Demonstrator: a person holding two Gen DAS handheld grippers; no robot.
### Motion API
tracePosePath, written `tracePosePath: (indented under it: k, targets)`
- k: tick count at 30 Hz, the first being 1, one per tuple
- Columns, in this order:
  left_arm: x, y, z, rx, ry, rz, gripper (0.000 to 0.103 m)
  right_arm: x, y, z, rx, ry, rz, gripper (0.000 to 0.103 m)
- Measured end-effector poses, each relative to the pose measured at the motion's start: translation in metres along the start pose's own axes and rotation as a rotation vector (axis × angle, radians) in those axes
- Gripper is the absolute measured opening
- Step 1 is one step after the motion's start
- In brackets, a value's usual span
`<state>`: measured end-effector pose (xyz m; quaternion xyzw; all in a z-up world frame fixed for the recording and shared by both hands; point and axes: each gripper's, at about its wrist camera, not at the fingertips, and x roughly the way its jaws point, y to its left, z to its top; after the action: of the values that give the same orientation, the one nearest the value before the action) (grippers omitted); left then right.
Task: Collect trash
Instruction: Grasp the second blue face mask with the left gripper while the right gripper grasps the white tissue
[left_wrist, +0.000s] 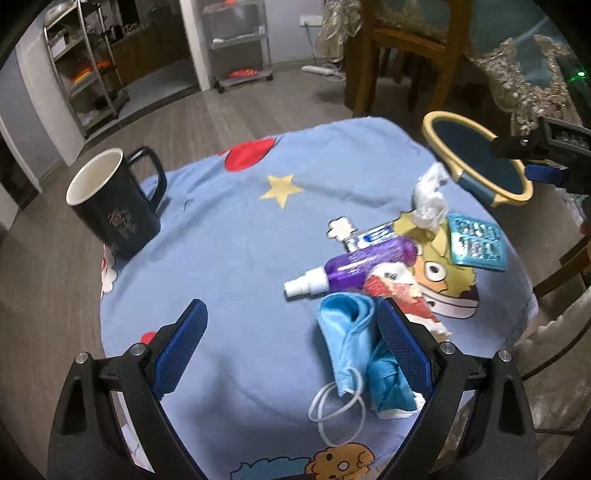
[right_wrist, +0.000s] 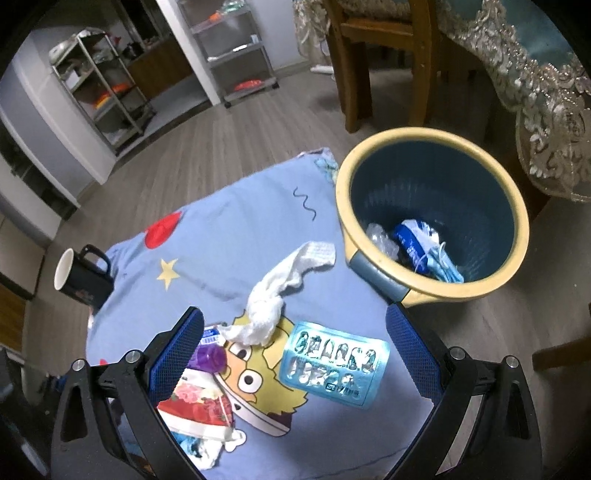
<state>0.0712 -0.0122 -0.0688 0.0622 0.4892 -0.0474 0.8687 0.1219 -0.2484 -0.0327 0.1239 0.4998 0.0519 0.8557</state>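
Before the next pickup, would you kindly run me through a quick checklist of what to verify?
1. Left tongs open: ok.
2. Right tongs open and empty: ok.
3. Bin upright with room inside: ok.
4. Blister pack lies between the right tongs' fingers: ok.
5. Face mask centred in left tongs: not ok, it lies against the right finger.
6. Mug apart from the trash: ok.
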Motion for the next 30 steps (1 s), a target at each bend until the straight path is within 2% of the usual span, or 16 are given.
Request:
tracePosePath:
  k: [5, 11, 14, 16, 18, 19, 20, 21, 23, 30]
  targets:
    - [0.016, 0.010, -0.005, -0.058, 0.075, -0.016, 0.092, 0.001, -0.001, 0.002, 0.007, 0.007, 0.028, 0.098]
    - [0.026, -0.003, -0.012, -0.021, 0.130, -0.050, 0.088, 0.001, -0.002, 0.002, 0.017, 0.017, 0.045, 0.098]
    - [0.032, -0.008, -0.016, -0.004, 0.163, -0.063, 0.078, 0.001, -0.003, 0.002, 0.023, 0.021, 0.050, 0.098]
    - [0.035, -0.010, -0.019, 0.010, 0.182, -0.075, 0.066, 0.002, -0.003, 0.003, 0.023, 0.023, 0.052, 0.098]
    - [0.037, -0.013, -0.020, 0.019, 0.199, -0.102, 0.044, 0.002, -0.002, 0.002, 0.018, 0.026, 0.051, 0.098]
    - [0.037, -0.014, -0.020, 0.022, 0.203, -0.113, 0.037, 0.003, -0.002, 0.002, 0.016, 0.028, 0.050, 0.098]
    - [0.037, -0.015, -0.020, 0.027, 0.207, -0.128, 0.021, 0.004, -0.001, 0.002, 0.010, 0.030, 0.046, 0.098]
    - [0.037, -0.017, -0.021, 0.038, 0.208, -0.132, 0.016, 0.005, -0.001, 0.002, 0.005, 0.033, 0.041, 0.098]
    - [0.034, -0.020, -0.020, 0.054, 0.196, -0.126, 0.010, 0.009, 0.000, 0.003, -0.004, 0.035, 0.018, 0.098]
    - [0.011, -0.009, -0.007, 0.033, 0.093, -0.075, 0.006, 0.032, -0.010, 0.003, 0.066, 0.075, 0.001, 0.098]
